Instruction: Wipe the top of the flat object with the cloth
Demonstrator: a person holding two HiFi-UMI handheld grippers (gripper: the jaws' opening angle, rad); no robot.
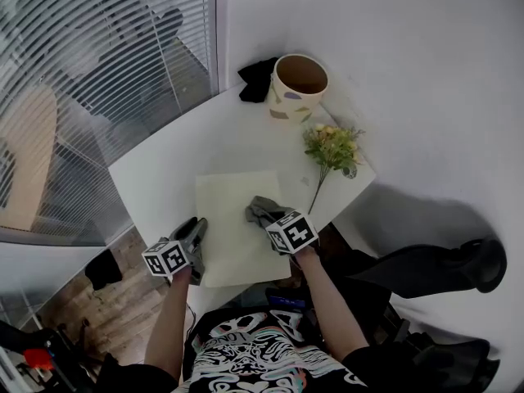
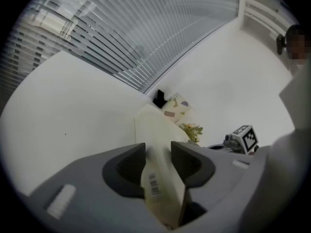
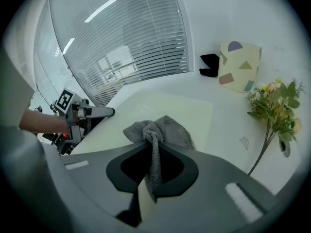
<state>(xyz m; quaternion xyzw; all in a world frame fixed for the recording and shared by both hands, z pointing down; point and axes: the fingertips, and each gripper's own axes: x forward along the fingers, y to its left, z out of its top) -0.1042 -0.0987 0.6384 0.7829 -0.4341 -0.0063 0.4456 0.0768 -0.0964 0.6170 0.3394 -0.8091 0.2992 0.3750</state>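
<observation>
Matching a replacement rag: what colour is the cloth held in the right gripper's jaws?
The cloth is grey, with a knitted texture; clearest in the right gripper view.

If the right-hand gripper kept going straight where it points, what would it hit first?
Probably just the cream sheet under its cloth; the pot sits off to the right.

Grey cloth [image 3: 163,130]: coarse open weave, matt. Cream flat object [image 1: 233,219]: smooth, matt, looks like card. White table [image 1: 164,166]: smooth, low sheen. Patterned pot [image 1: 296,88] at table's 1 o'clock: matt. Both left gripper [image 2: 158,148] and right gripper [image 3: 154,147]: matt grey plastic. Wood-plank floor [image 1: 123,309] at 7 o'clock.
</observation>
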